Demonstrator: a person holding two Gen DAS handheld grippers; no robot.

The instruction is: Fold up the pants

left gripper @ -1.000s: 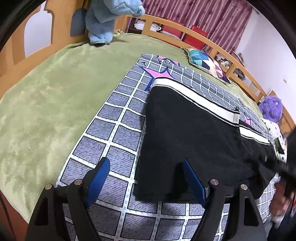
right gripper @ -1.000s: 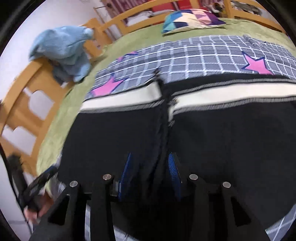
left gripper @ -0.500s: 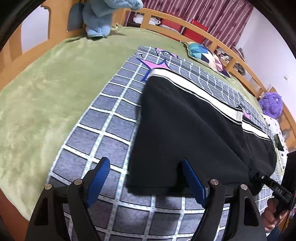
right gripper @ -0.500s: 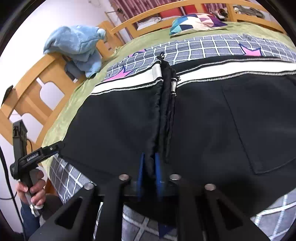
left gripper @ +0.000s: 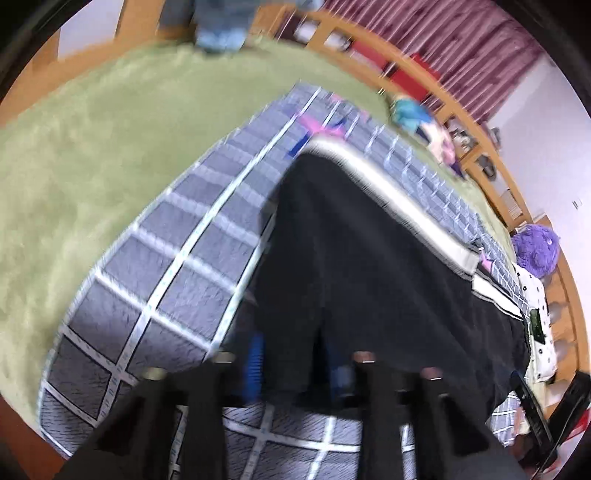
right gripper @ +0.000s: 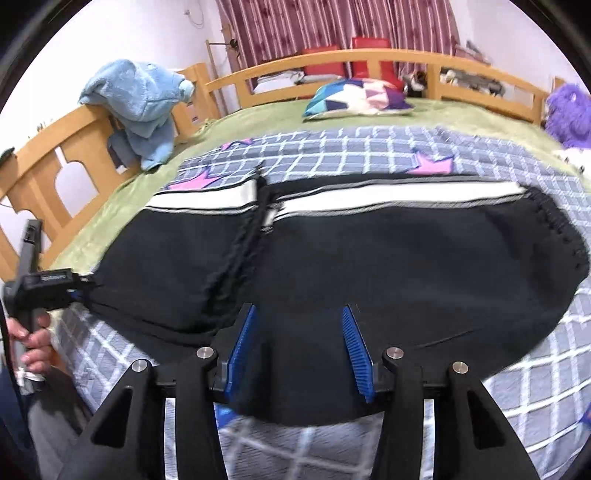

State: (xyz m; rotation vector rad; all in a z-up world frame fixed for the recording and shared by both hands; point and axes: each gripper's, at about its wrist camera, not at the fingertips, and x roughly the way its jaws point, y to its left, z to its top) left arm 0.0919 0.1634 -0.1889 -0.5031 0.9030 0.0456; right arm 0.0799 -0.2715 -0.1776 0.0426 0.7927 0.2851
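Pants (right gripper: 369, 258) lie folded lengthwise on the bed's near edge. Left gripper (left gripper: 295, 363) pinches the hem; right gripper (right gripper: 299, 347) gapes. Crosswise fold remains.

a wooden bed frame (right gripper: 321, 61) with arched cut-outs rails in a green blanket (right gripper: 258, 122). a grey checked sheet (right gripper: 332, 155) with pink stars covers the bed's middle. maroon striped curtains (right gripper: 332, 22) hang behind the far rail, red cushions (right gripper: 321, 55) beneath them. the walls are plain white (right gripper: 129, 33).
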